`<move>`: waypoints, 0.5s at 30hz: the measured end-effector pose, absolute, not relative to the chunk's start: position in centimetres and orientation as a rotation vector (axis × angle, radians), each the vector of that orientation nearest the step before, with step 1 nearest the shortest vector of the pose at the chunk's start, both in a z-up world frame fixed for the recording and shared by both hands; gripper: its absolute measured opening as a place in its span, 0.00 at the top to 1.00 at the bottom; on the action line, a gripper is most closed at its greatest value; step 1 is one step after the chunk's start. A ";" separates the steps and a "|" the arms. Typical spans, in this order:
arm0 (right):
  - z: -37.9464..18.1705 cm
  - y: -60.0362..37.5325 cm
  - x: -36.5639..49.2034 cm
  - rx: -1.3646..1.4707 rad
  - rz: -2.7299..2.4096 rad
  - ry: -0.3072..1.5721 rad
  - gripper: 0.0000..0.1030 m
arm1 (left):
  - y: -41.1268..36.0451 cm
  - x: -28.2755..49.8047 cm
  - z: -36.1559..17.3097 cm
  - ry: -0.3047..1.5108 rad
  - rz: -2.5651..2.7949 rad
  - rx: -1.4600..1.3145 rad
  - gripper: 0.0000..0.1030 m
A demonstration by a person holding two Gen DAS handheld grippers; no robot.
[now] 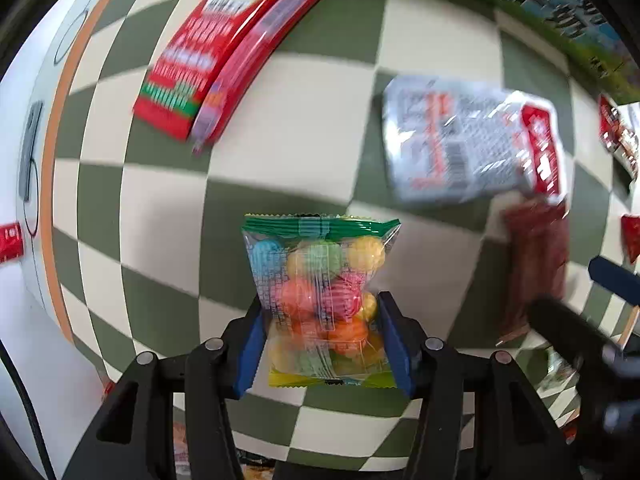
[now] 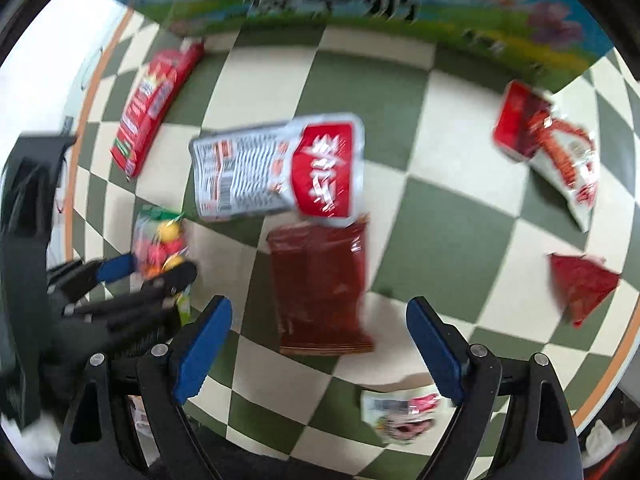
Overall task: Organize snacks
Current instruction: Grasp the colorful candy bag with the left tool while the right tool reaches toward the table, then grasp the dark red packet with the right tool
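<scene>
The left gripper (image 1: pixel 322 344) is clamped on the candy bag (image 1: pixel 320 292) over the checkered cloth (image 1: pixel 168 208) (right gripper (image 2: pixel 320 344) gaping, empty), so sorting's pickup step seems done; next comes placing it.

Between the right gripper (image 2: pixel 318 350) fingers lies a dark red translucent packet (image 2: pixel 320 292), touching the silver-and-red foil pouch (image 2: pixel 276 168) beyond it. Bare green-and-cream checked counter (image 2: pixel 460 208) stretches rightward to a red-and-white bag (image 2: pixel 552 148) and a small red triangular packet (image 2: pixel 580 284).
</scene>
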State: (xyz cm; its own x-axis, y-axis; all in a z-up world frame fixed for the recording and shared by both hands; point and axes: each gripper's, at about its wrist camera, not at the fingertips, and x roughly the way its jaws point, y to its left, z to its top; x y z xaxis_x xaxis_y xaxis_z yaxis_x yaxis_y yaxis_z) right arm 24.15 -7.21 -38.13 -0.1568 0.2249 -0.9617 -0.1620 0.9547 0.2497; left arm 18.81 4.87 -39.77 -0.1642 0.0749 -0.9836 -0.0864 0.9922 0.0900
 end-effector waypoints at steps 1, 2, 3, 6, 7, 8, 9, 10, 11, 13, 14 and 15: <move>-38.5 -6.8 24.0 0.044 0.326 1.701 0.12 | 5.1 18.5 -40.0 1.733 0.149 -0.008 0.51; -38.9 -6.2 23.9 0.033 0.311 1.712 0.12 | 5.2 18.4 -40.1 1.733 0.148 -0.010 0.51; -39.2 -5.9 23.8 0.035 0.302 1.719 0.13 | 5.3 18.3 -40.0 1.727 0.148 -0.011 0.51; -40.0 -4.8 23.5 0.013 0.275 1.741 0.14 | 6.1 17.9 -40.1 1.721 0.150 -0.009 0.51; -40.4 -4.4 23.2 0.009 0.267 1.747 0.17 | 6.1 17.9 -40.1 1.719 0.148 -0.013 0.51; -40.7 -4.0 23.1 0.008 0.259 1.756 0.18 | 6.7 18.8 -40.3 1.720 0.146 -0.012 0.51; -41.1 -3.7 22.8 0.012 0.249 1.765 0.20 | 6.7 18.8 -40.2 1.717 0.145 -0.009 0.51; -41.4 -3.7 22.7 0.015 0.240 1.771 0.21 | 6.7 18.8 -40.2 1.715 0.145 -0.007 0.51; -41.3 -3.5 22.6 0.012 0.228 1.760 0.22 | 7.0 19.0 -40.3 1.716 0.145 -0.006 0.51; -41.4 -3.0 22.6 -0.002 0.212 1.759 0.25 | 6.7 19.2 -40.1 1.713 0.145 -0.006 0.51; -41.4 -2.7 22.5 -0.015 0.201 1.756 0.25 | 6.7 19.5 -40.0 1.713 0.148 -0.011 0.51; -41.5 -2.5 22.4 -0.023 0.198 1.754 0.26 | 6.7 19.2 -39.9 1.712 0.150 -0.014 0.51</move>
State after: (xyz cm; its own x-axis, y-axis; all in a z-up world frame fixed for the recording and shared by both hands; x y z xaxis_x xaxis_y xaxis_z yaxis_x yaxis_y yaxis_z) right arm 22.36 -2.55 -41.49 -0.1932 0.0945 -0.9766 -0.1250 0.9849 0.1200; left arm 19.16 6.70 -39.95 -0.1474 0.0772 -0.9861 -0.0952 0.9912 0.0918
